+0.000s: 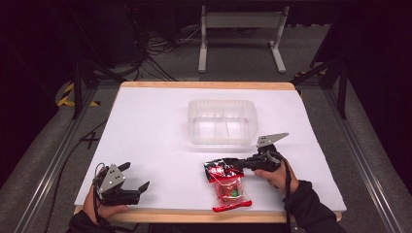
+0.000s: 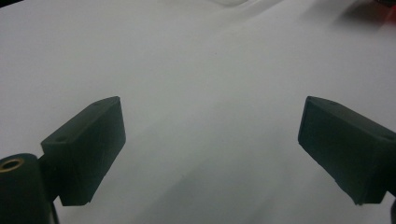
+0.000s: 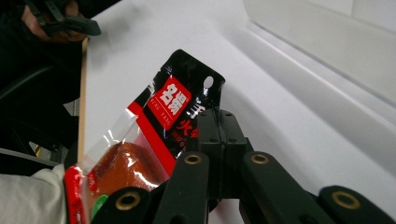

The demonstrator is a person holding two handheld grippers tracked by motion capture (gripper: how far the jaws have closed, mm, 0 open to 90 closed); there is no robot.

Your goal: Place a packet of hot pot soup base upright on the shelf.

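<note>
White tabletop (image 1: 145,126) is bearing a clear tub (image 1: 222,121) at frame centre, directly above the snack packet (image 1: 226,184), whose black top the right gripper (image 1: 232,164) is pinching; left gripper (image 1: 136,187) is idling with jaws apart, lower left.

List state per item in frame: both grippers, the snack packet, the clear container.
left gripper: open, jaws wide apart, nothing between them, low over the white table.
right gripper: shut on the snack packet's black top edge.
snack packet: sealed, held at its top corner, the rest lying on the table.
clear plastic container: upright, no lid, empty, with inner dividers.
</note>
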